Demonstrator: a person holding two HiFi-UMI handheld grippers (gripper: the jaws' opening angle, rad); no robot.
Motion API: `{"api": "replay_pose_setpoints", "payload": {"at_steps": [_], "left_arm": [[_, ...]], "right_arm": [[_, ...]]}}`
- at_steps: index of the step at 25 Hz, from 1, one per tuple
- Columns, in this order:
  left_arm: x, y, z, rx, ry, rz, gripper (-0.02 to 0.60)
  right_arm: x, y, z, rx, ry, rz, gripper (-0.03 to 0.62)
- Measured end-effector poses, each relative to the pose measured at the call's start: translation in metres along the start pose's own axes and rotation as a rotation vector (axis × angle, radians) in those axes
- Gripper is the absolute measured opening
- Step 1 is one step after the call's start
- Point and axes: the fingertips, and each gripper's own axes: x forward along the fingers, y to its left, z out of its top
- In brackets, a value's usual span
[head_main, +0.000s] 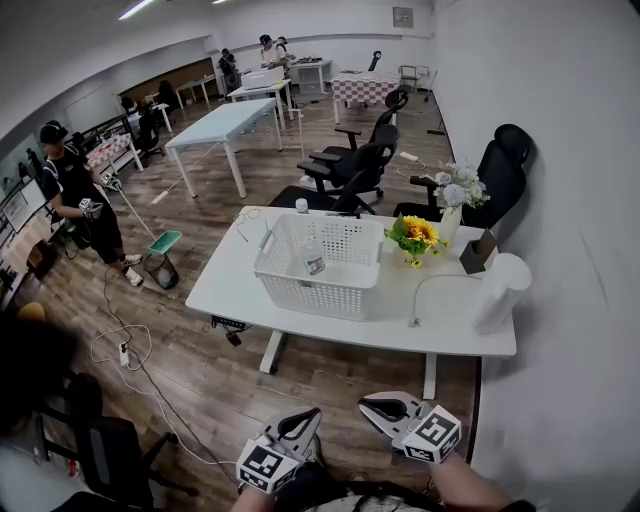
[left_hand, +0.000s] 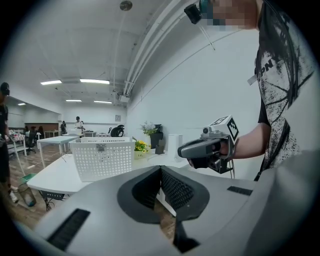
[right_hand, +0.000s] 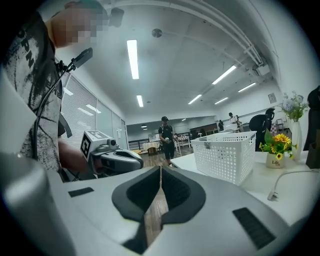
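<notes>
Head view. The white surface (head_main: 240, 290) is standing ahead of me across a strip of wood floor (head_main: 220, 390), well apart from both tools.

A white basket (head_main: 318, 292) with perforated walls is sitting on the surface, about midway along and toward the near edge. A tall white cylinder (head_main: 500, 290) is standing near the right end.

The left gripper (head_main: 312, 413) and right gripper (head_main: 368, 404) are hanging low in front of my body, side by side, tips pointing toward the surface. In the left gripper view the fingers are pressing together with nothing between them. The right gripper view is showing the same: fingers closed on each other, empty.

A pot of yellow flowers (head_main: 415, 235) is sitting just beside the basket's far right corner. A small clear bottle (head_main: 313, 257) is standing upright inside the basket. A thin white cable (head_main: 432, 283) is trailing between the flowers and the cylinder.

Judgement: I am reading this as the approach stage, since neither tool is touching anything. A reach for the basket or the bottle would call for carrying both arms forward over the near edge. The fingers would also need to spread wide before they meet anything.
</notes>
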Motion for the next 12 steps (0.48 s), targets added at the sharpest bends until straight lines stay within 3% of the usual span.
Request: {"api": "replay_pose_setpoints", "payload": {"at_steps": [12], "left_arm": [[0.034,0.104,0.02,0.044,-0.011,-0.062,0.011]], "right_arm": [[0.069,-0.068,0.025,-0.002,-0.04,-0.11,0.025]]}}
